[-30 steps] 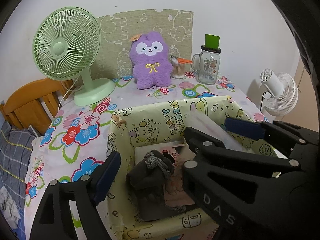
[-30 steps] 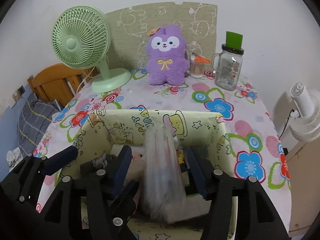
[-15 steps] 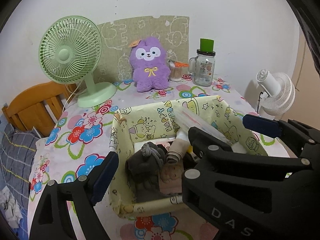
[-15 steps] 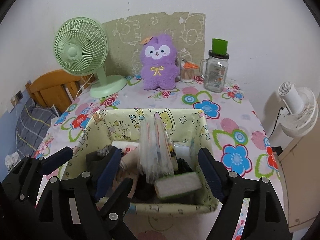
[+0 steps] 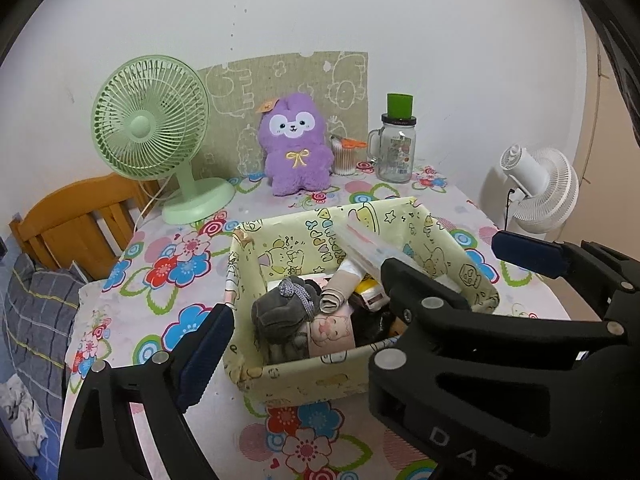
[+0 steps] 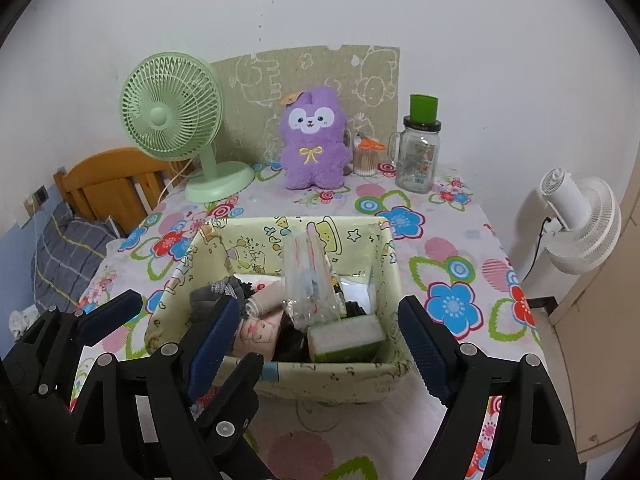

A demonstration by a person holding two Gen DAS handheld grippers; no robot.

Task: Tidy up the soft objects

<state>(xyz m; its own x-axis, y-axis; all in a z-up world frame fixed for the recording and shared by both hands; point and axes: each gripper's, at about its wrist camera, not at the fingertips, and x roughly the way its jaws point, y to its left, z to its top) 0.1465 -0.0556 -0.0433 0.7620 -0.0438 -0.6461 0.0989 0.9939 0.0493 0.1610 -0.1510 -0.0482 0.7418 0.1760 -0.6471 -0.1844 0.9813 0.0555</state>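
Grippers: two; left gripper and right gripper, both with jaws spread wide and nothing pinched.
Left gripper fingers: one blue pad low beside the bin's left wall, the other far out past its right wall.
Right gripper fingers: one blue pad at the bin's near-left corner, the other at its near-right corner; the bin's near rim lies between them.
Fabric bin: one, pale yellow with cartoon print, directly ahead of both grippers on the table.
Bin contents, ahead of the right gripper: one grey knitted item, one pink printed cloth, one beige roll, one clear plastic packet standing upright, one green-and-white sponge, some dark fabric underneath.
Table: one, covered in a flowered cloth.
Purple plush: one, well beyond the bin, upright against the wall panel.
Fans: two; green fan far left on the table, white fan off the table's right edge.
Glass jar: one, green-topped, right of the plush.
Cotton swab cup: one, between plush and jar.
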